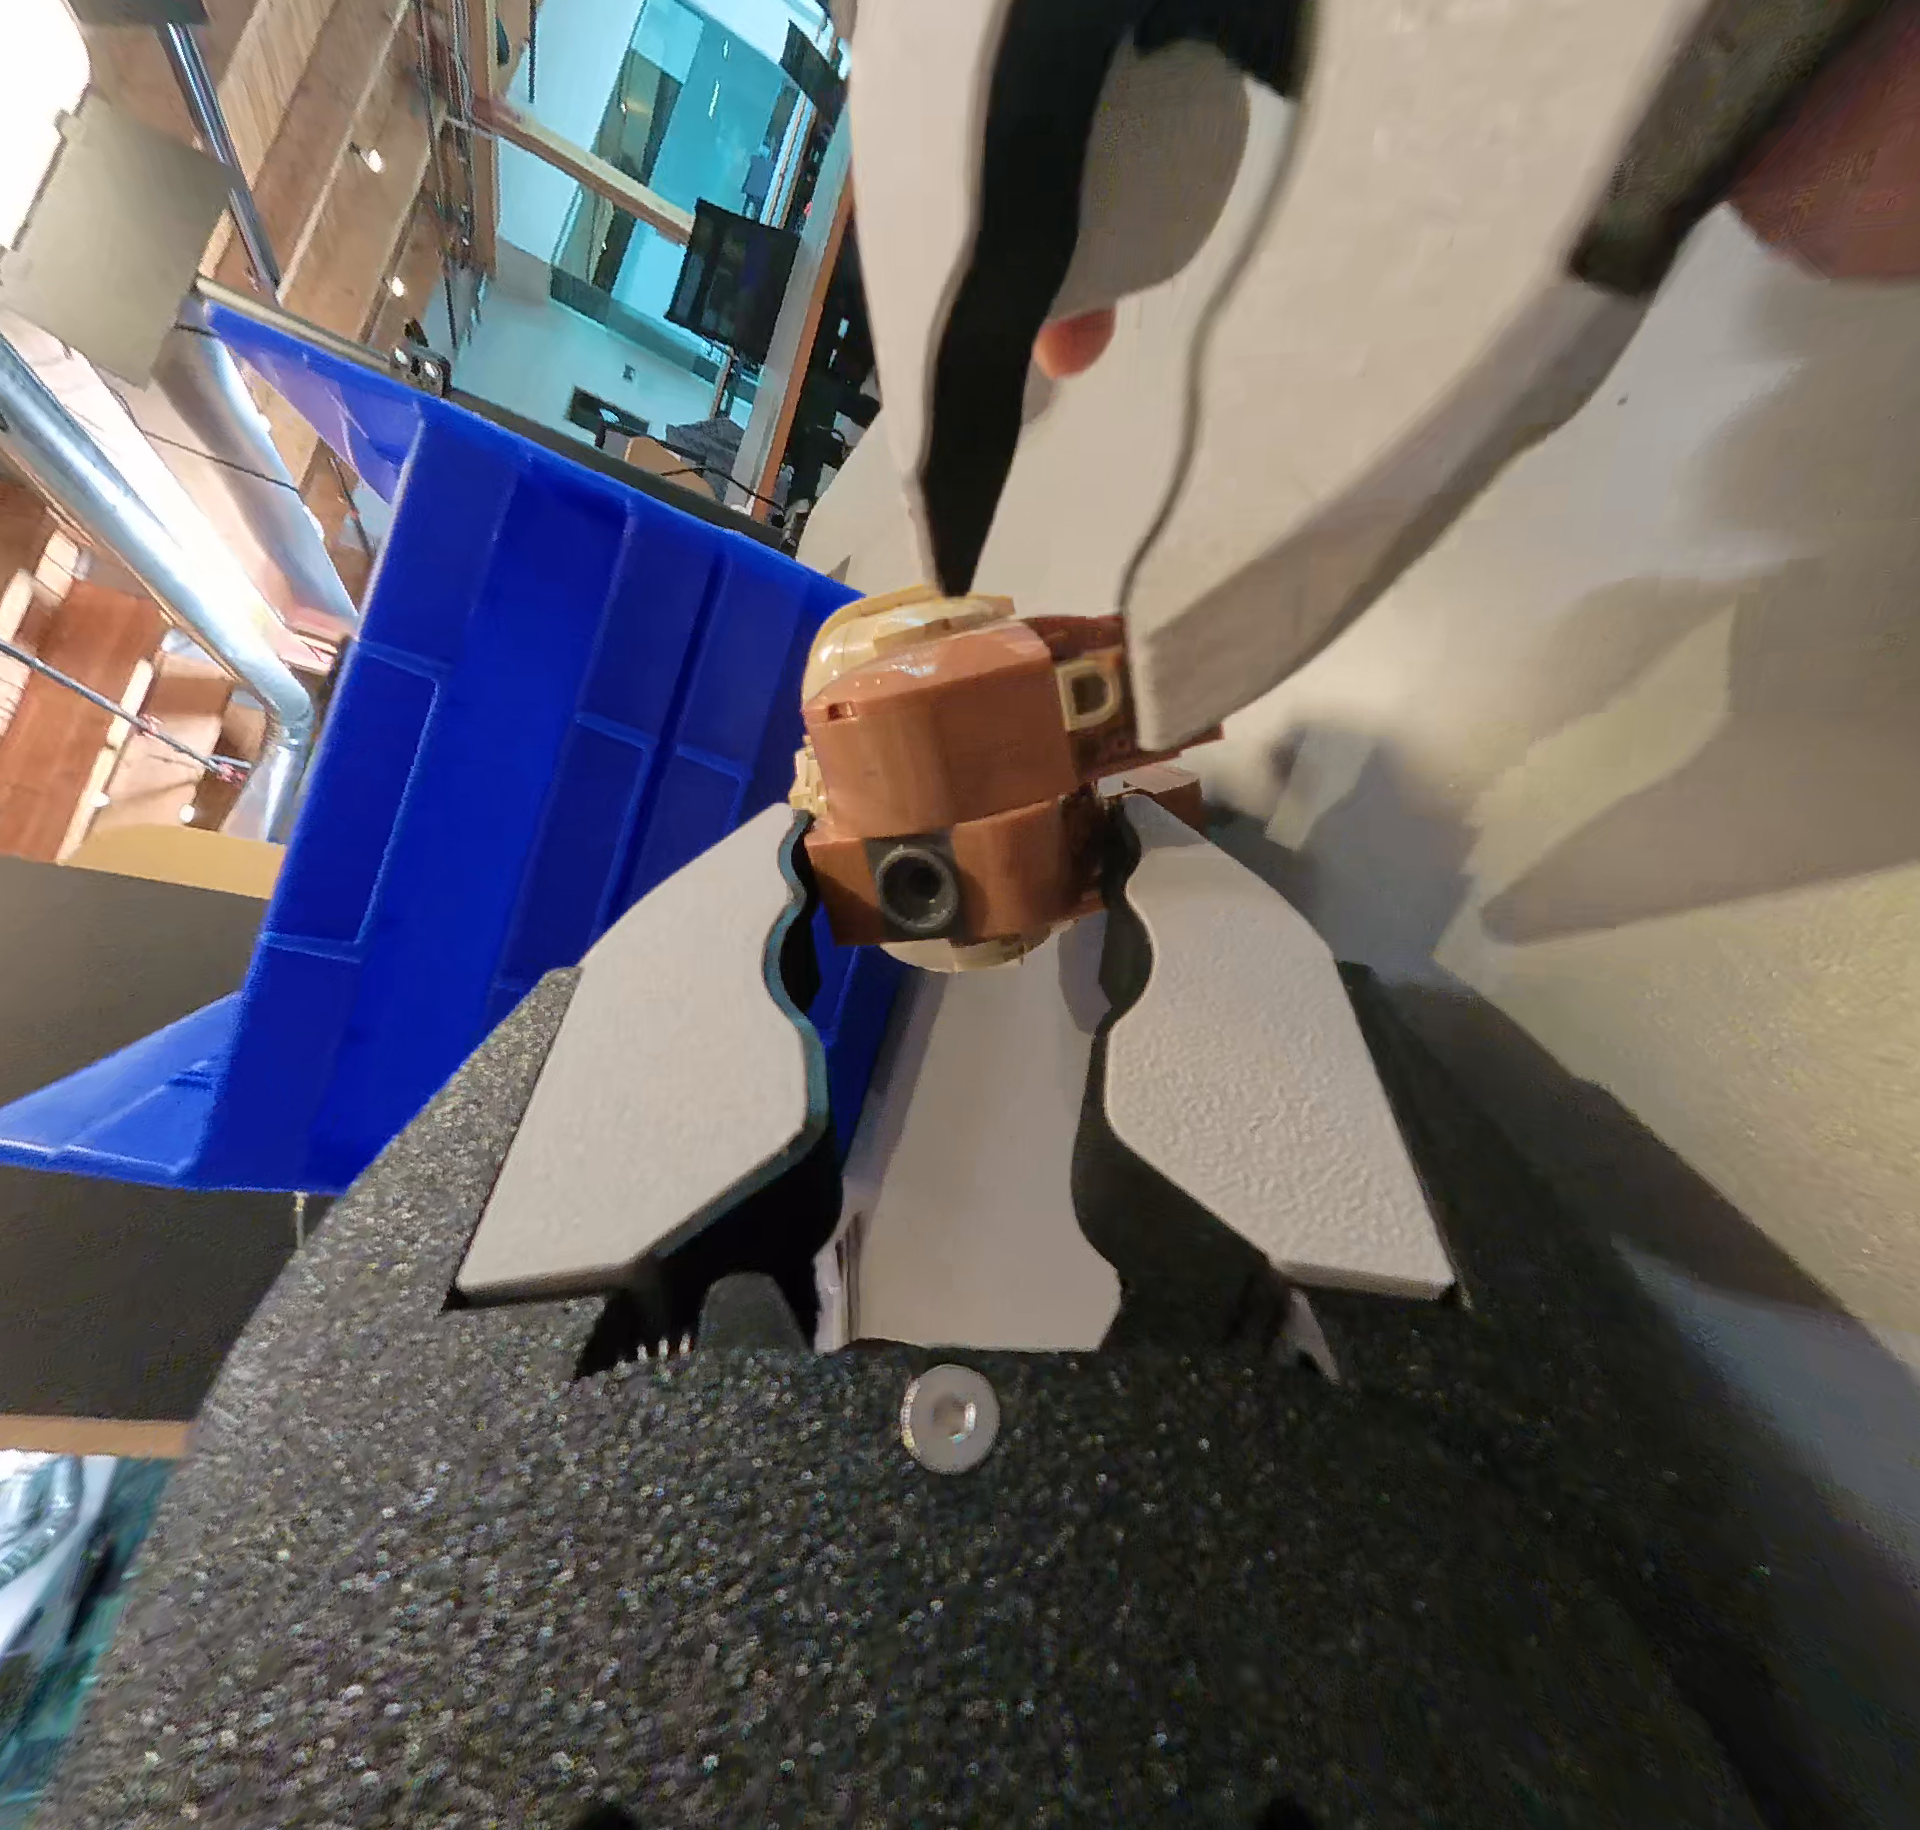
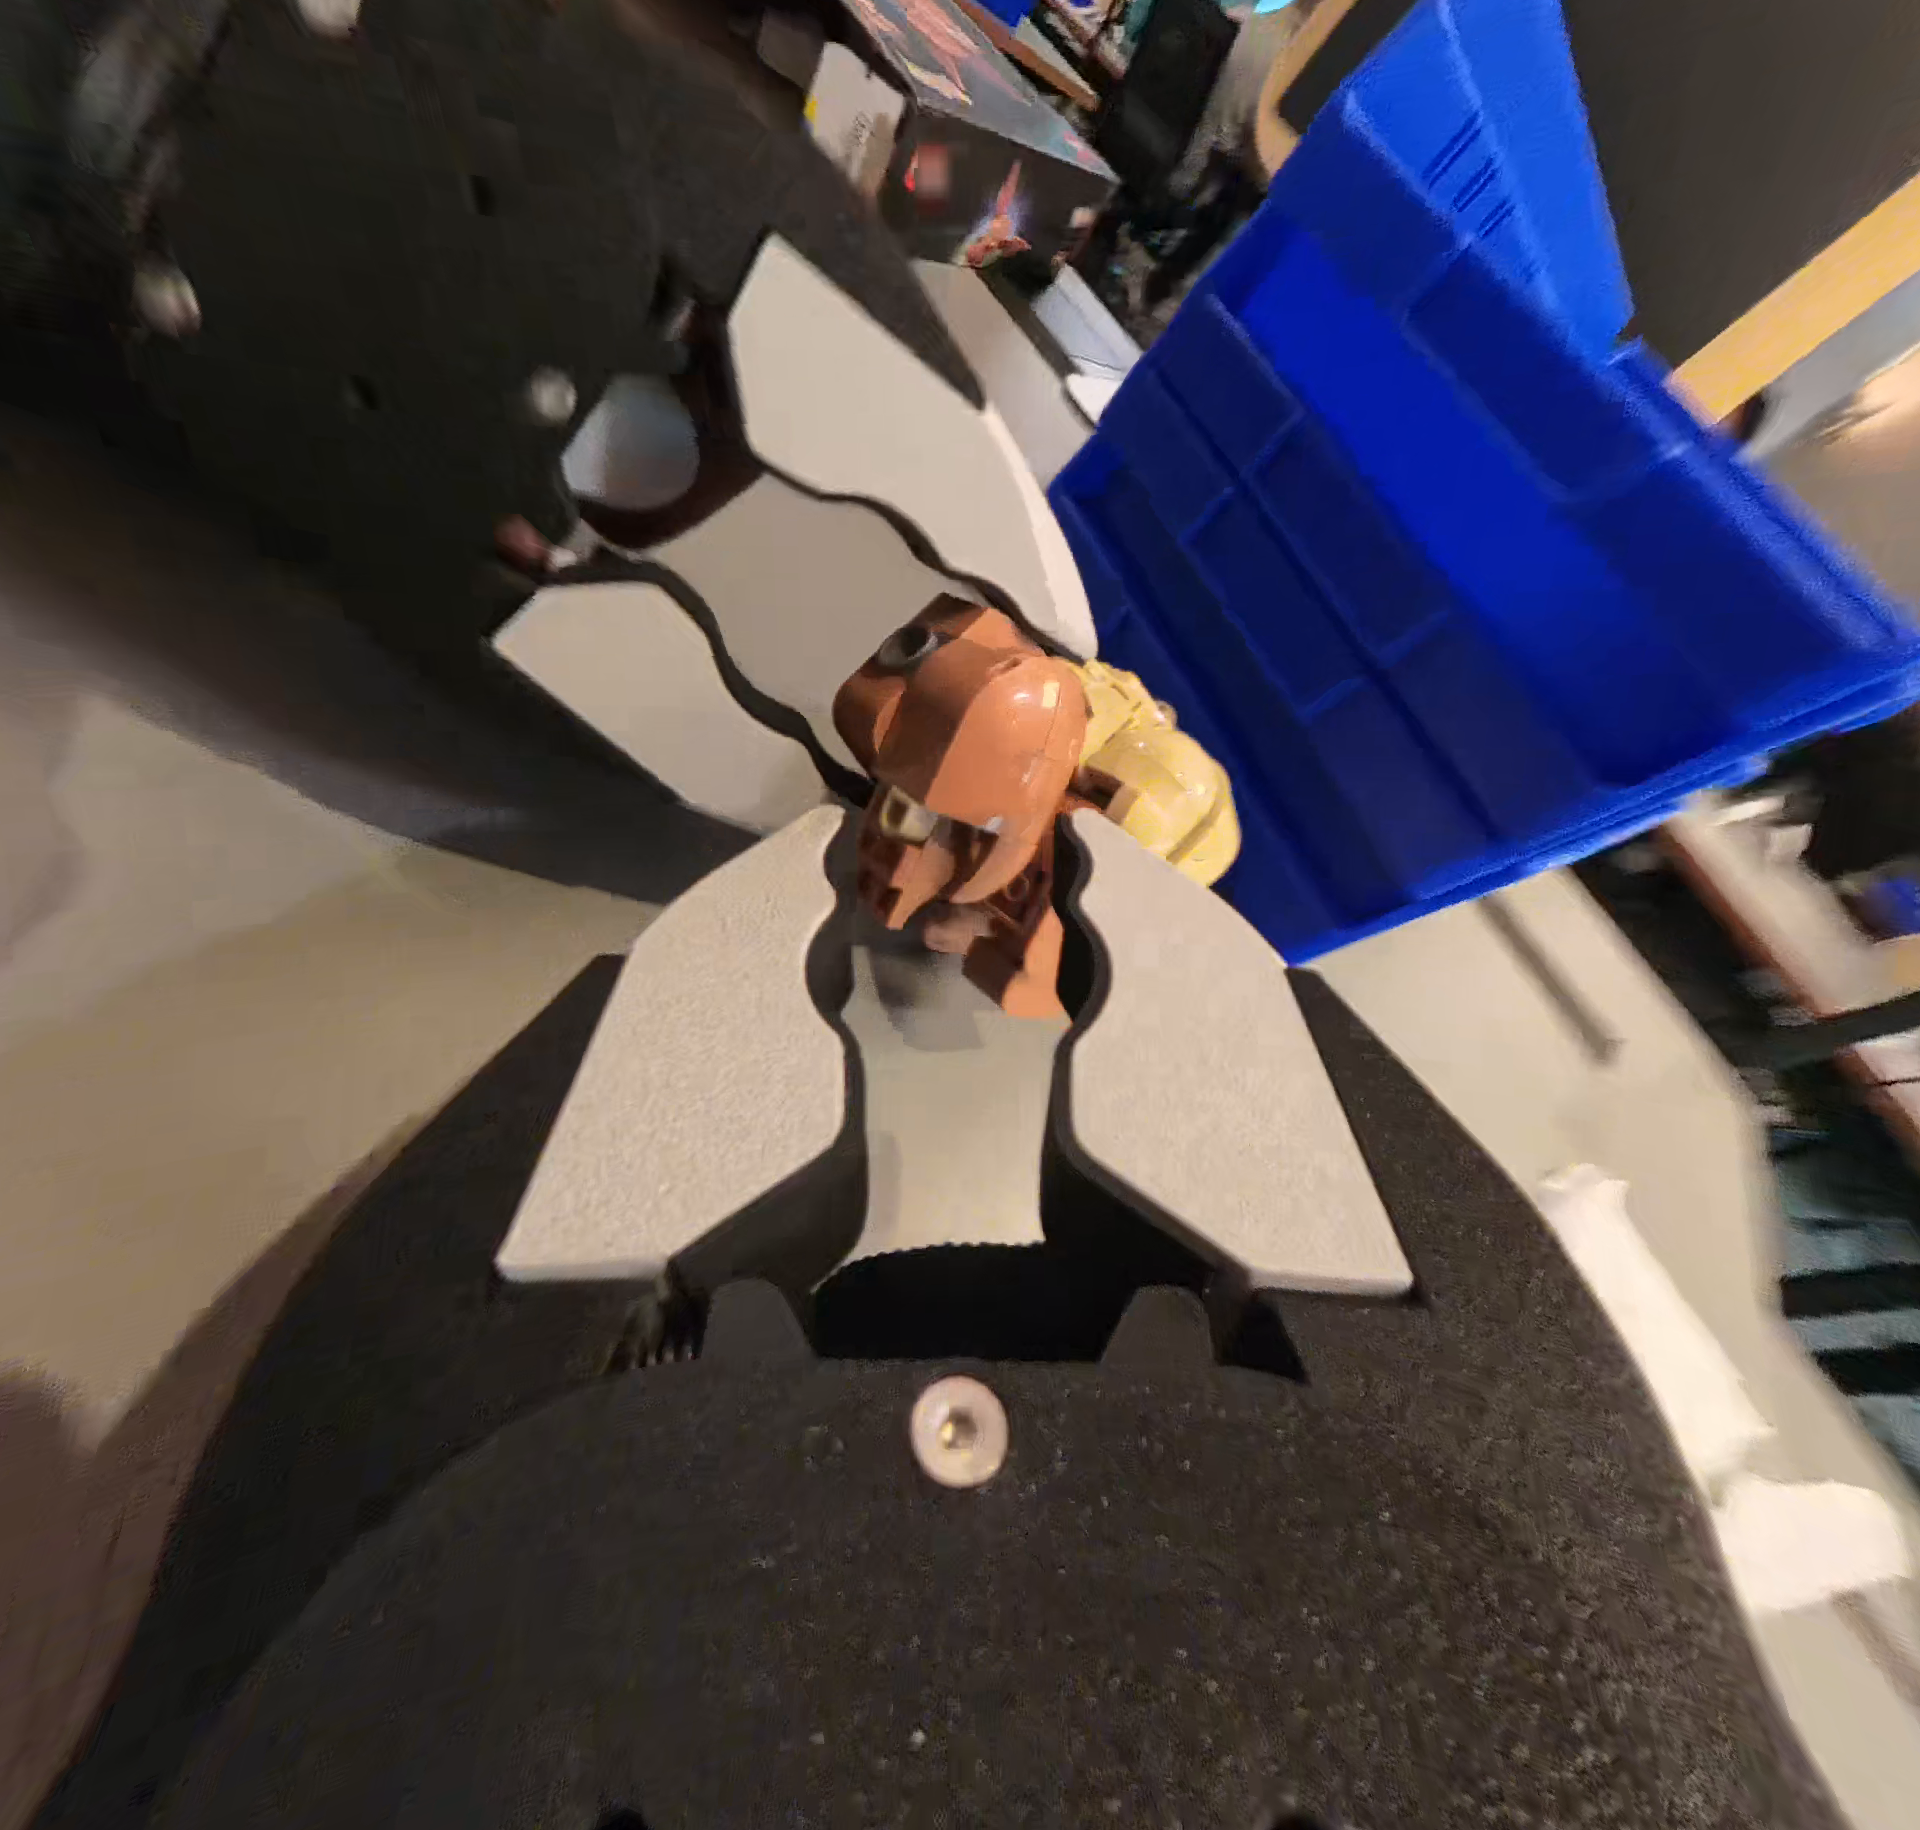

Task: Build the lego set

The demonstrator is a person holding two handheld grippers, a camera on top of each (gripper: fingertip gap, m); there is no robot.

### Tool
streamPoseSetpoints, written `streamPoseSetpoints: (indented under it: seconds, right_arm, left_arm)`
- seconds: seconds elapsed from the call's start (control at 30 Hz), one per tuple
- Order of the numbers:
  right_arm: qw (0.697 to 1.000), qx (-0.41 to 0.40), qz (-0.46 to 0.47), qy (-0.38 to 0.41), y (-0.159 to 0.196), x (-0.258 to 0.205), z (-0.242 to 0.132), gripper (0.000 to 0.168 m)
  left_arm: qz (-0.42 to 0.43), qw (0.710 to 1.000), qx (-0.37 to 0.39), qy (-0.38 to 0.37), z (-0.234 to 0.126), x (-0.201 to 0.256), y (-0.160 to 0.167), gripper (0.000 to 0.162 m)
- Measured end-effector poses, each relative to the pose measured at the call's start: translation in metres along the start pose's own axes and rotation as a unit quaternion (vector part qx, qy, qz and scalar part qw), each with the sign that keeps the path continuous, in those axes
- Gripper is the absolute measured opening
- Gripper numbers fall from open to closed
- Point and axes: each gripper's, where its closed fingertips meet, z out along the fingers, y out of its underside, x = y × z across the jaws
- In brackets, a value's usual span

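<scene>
Both grippers are clamping the brown-and-tan lego figure [image 1: 935, 793] between them, above the pale desk [image 1: 1662, 949]; left gripper [image 1: 956, 845] fingers gripping its near end; right gripper [image 2: 951, 845] fingers pinching its legs; a blue bin [image 2: 1455, 533] is standing just beyond.

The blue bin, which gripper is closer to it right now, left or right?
Hard to call. The left gripper and right gripper both clamp the brown lego model, which sits just in front of the blue bin, so they look about equally near.

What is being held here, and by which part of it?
Both grippers hold one brown and tan lego figure: left gripper on its darker brown block end, right gripper on its opposite, reddish-brown end.
</scene>
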Motion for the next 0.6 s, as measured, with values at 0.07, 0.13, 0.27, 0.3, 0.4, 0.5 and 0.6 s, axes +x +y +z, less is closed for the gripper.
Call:
streamPoseSetpoints:
  seconds: [0.07, 0.13, 0.27, 0.3, 0.4, 0.5, 0.6]
  right_arm:
    - [0.997, -0.025, -0.062, 0.025, 0.007, -0.001, 0.001, 0.038]
    - [0.994, -0.033, -0.096, 0.048, 0.01, -0.001, 0.003, 0.043]
    - [0.979, -0.026, -0.173, 0.101, 0.001, 0.005, 0.005, 0.048]
    - [0.976, -0.031, -0.188, 0.106, 0.001, 0.004, 0.006, 0.047]
    - [0.962, -0.063, -0.233, 0.127, 0.007, 0.007, 0.012, 0.047]
    - [0.95, -0.072, -0.27, 0.136, 0.005, 0.007, 0.015, 0.047]
    - [0.934, -0.077, -0.32, 0.137, 0.004, 0.004, 0.017, 0.041]
  left_arm:
    - [-0.024, 1.0, -0.004, 0.007, 0.0, 0.0, 0.001, 0.053]
    - [-0.045, 0.999, -0.006, 0.013, -0.001, 0.0, 0.001, 0.053]
    - [-0.081, 0.996, -0.011, 0.023, -0.001, 0.0, 0.001, 0.053]
    - [-0.088, 0.996, -0.011, 0.025, -0.001, 0.0, 0.001, 0.053]
    - [-0.101, 0.994, -0.009, 0.033, -0.002, 0.002, 0.0, 0.053]
    - [-0.097, 0.995, -0.012, 0.028, -0.002, 0.001, 0.002, 0.053]
    - [-0.083, 0.996, -0.014, 0.02, -0.003, 0.001, 0.003, 0.053]
